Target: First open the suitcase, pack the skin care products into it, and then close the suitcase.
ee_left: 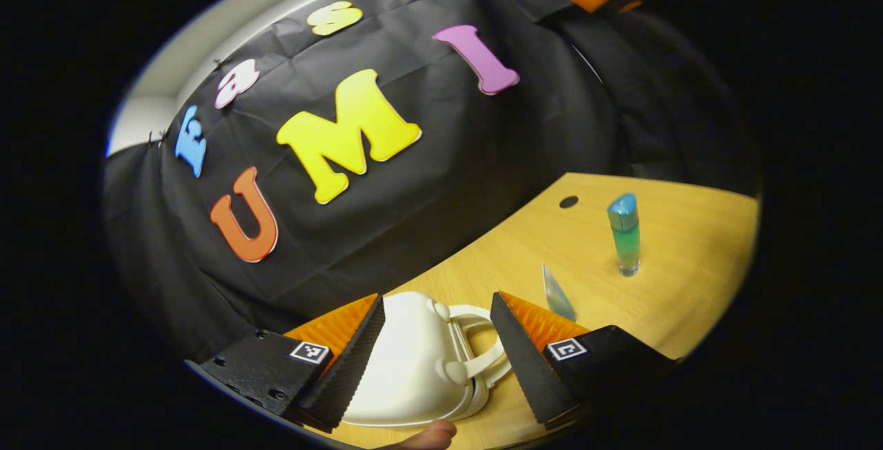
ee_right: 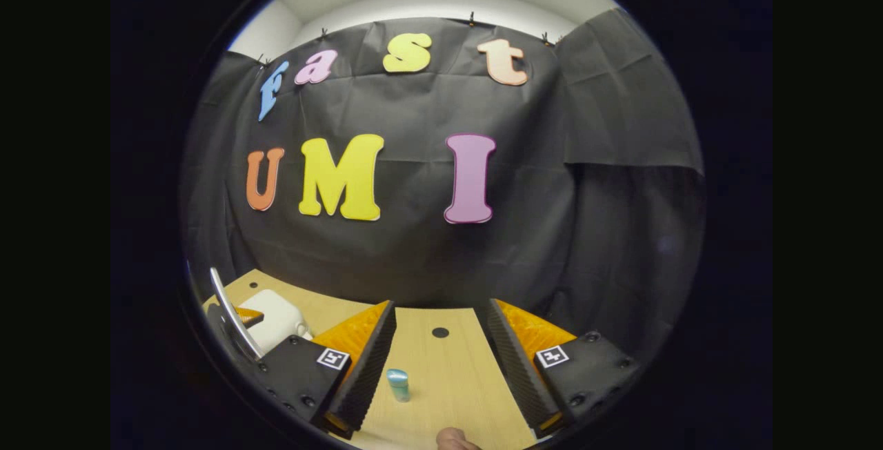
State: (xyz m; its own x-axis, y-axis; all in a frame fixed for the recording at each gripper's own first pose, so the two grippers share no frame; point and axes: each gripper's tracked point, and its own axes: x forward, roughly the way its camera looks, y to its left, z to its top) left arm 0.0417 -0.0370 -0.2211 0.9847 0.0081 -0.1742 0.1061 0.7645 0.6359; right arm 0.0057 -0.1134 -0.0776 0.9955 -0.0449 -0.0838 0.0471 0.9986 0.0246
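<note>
Suitcase (ee_left: 414, 360) sits on the table (ee_left: 690, 284) between the left gripper (ee_left: 438, 353) fingers. Bottle (ee_left: 625, 232) stands ahead to its right, well apart.

Dim booth, soft light from overhead; wooden table (ee_left: 676, 298) glows warm, bottle (ee_left: 625, 232) casts barely any shadow (edges bend hard, fisheye), focus stays reasonably sharp throughout.

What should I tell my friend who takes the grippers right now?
Left gripper: open, empty, fingers on either side of the white suitcase.
Right gripper: open, empty, pointing at the bottle.
Suitcase lies shut on the table. Bottle stands upright on the table, apart from it.
Done: nothing.
Left: open the suitcase, put the bottle in, close it.
</note>
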